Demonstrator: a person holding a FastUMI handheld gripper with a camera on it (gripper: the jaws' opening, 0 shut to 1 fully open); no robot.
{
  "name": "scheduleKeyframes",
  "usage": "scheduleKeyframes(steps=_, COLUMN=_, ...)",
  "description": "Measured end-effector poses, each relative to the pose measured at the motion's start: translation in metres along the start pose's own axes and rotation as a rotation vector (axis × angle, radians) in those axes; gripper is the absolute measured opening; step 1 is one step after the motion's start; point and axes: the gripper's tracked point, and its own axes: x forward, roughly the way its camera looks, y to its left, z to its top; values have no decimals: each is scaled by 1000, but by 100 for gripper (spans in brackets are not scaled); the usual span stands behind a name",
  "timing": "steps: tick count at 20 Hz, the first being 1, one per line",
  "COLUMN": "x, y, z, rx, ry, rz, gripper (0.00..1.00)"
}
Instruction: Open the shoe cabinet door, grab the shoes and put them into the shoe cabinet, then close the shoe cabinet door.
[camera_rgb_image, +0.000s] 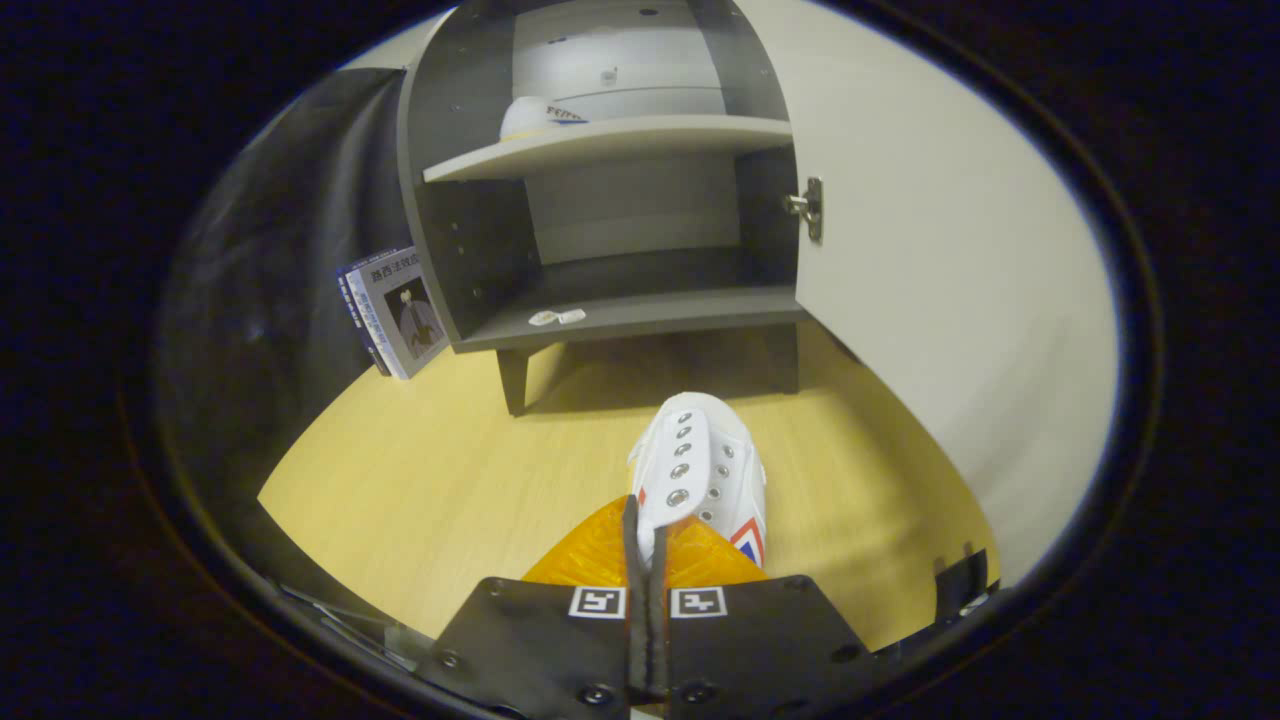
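Observation:
A white lace-less sneaker (705, 470) with metal eyelets hangs toe-forward above the wooden floor, pinched at its heel end by my gripper (648, 545), whose fingers are shut on it. Beyond it stands the grey shoe cabinet (600, 150) with its door (930, 250) swung open to the right. Another white shoe (535, 118) rests on the cabinet's upper shelf, at the left. The lower shelf (650, 312) holds only a small white tag.
A blue-and-white booklet (395, 310) leans against the cabinet's left side. The cabinet stands on short legs over the wooden floor (450, 480). The open door's hinge (810, 207) juts out at the cabinet's right edge.

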Motion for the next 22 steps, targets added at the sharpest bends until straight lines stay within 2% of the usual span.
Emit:
scheduleKeyframes(steps=5, x=-22, y=12, z=66, rx=-49, ry=-96, rz=12, gripper=2)
scheduleKeyframes(steps=15, x=-69, y=38, z=236, rx=-46, ry=-370, rz=24, gripper=2)
scheduleKeyframes(steps=22, x=-48, y=31, z=302, rx=-69, ry=-438, rz=-37, gripper=2)
